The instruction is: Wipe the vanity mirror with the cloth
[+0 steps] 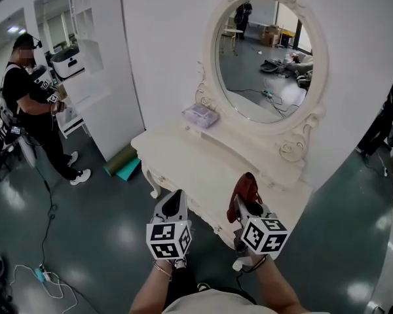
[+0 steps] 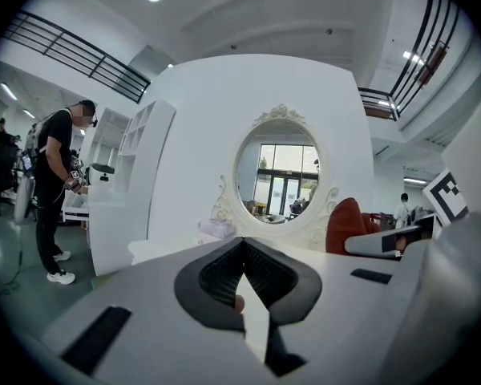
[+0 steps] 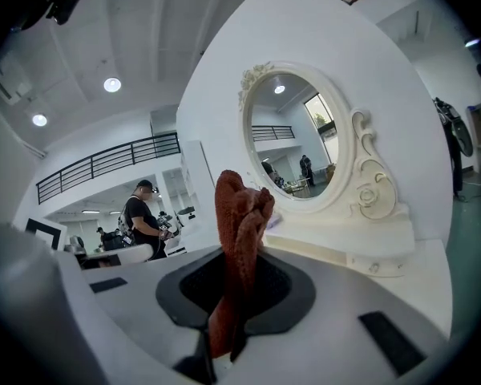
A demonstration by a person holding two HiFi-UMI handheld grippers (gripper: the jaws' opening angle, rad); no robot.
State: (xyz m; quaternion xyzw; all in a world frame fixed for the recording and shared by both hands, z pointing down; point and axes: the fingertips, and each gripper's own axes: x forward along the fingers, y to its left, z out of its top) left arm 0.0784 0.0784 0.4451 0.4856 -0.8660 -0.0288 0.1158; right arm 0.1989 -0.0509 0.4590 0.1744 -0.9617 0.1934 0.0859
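Note:
The oval vanity mirror point(image 1: 268, 51) in an ornate white frame stands on a white dressing table point(image 1: 183, 159) against the wall. Both grippers hover in front of the table's near edge, short of the glass. My right gripper point(image 1: 245, 198) is shut on a rust-red cloth point(image 1: 244, 187), which sticks up out of the jaws. In the right gripper view the cloth point(image 3: 239, 223) stands between the jaws with the mirror point(image 3: 293, 139) beyond it. My left gripper point(image 1: 175, 205) is shut with nothing in it; its view shows the mirror point(image 2: 276, 175) ahead and the cloth point(image 2: 345, 224) at the right.
A pale lilac box point(image 1: 200, 115) lies on the table below the mirror's left side. A person point(image 1: 29, 103) stands at the far left by a white shelf unit point(image 1: 85, 51). A green roll point(image 1: 123, 164) lies by the table leg. Cables point(image 1: 46, 277) trail over the floor.

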